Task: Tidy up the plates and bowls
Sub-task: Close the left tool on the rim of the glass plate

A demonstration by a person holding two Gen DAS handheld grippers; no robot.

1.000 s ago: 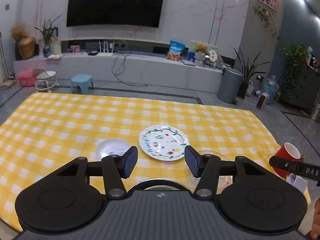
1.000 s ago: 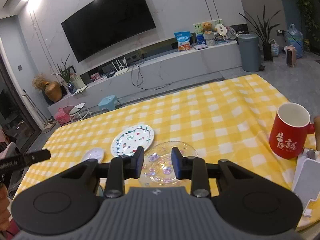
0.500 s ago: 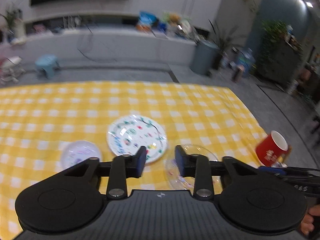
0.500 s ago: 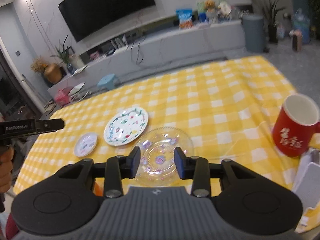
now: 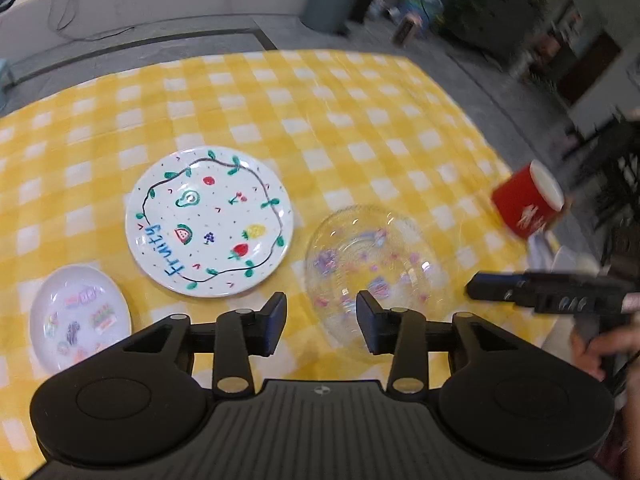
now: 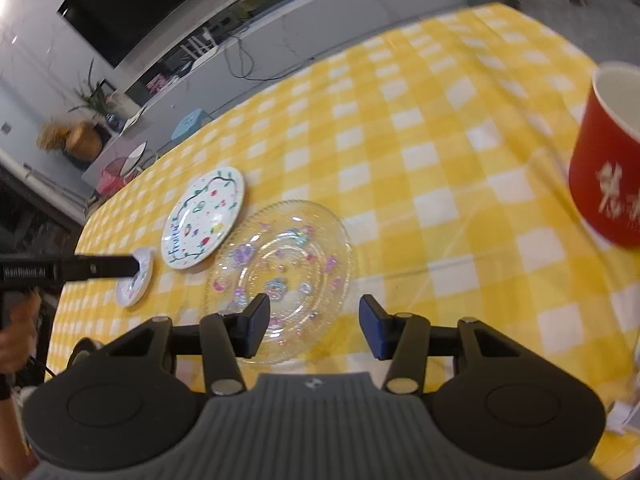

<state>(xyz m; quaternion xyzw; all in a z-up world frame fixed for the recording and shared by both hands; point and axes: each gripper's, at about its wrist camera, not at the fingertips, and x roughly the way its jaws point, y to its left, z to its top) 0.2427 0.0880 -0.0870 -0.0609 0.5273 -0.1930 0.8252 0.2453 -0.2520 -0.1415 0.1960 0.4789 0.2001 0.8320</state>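
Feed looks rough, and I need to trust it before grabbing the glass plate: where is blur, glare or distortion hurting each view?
Left wrist view: motion blur smears the red mug and room; the fruit plate stays readable; highlights speckle the glass plate. Right wrist view: fisheye bends the tablecloth; mug and background are soft, the glass plate's rim fairly clear.

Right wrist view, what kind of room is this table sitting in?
Most likely a home living room with a dining table. A large dark TV hangs on a marble-look wall above a long low console, potted plants stand on it, and a yellow checked tablecloth carries decorated plates.
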